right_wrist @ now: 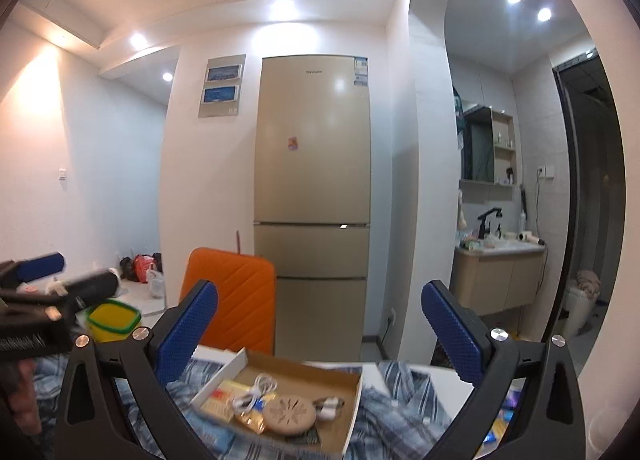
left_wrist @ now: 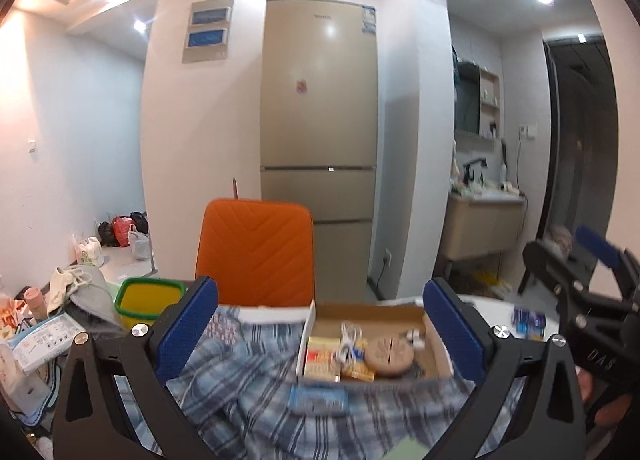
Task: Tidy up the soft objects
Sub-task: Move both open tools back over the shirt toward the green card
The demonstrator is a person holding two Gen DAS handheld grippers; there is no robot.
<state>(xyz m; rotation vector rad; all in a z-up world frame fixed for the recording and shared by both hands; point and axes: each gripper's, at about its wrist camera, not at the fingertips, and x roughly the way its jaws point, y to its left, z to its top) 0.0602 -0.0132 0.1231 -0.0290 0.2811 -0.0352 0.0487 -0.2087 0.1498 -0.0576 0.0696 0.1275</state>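
- At the far left of the left wrist view, a heap of grey cloth (left_wrist: 90, 294) with a pale cloth item on top is seen on the worktop beside a yellow tub (left_wrist: 148, 300); it is judged light and limp, best pinched at a raised fold.
- A soft pack of wipes (left_wrist: 42, 340) lies just beside that heap; it is judged squashy and slightly slippery in its film, so a grip across its short edge would be favoured.
- The left gripper (left_wrist: 320, 336) is held wide apart with nothing between its blue pads, poised above the blue checked cloth (left_wrist: 248, 384).
- The checked cloth is spread over the worktop, rumpled into ridges; it is judged light, floppy and prone to drag whatever rests on it. A ridge near the front edge is judged the best place to take hold.
- A cardboard box (left_wrist: 438, 356) holding a white cable, packets and a round disc sits on the cloth, touching it, so a pull on the cloth could tip or shift the box.
- A small blue packet (left_wrist: 318, 400) lies on the cloth just in front of the box.
- The right gripper (right_wrist: 320, 338) is likewise spread wide and empty, above the box and the cloth's right-hand folds (right_wrist: 400, 400).
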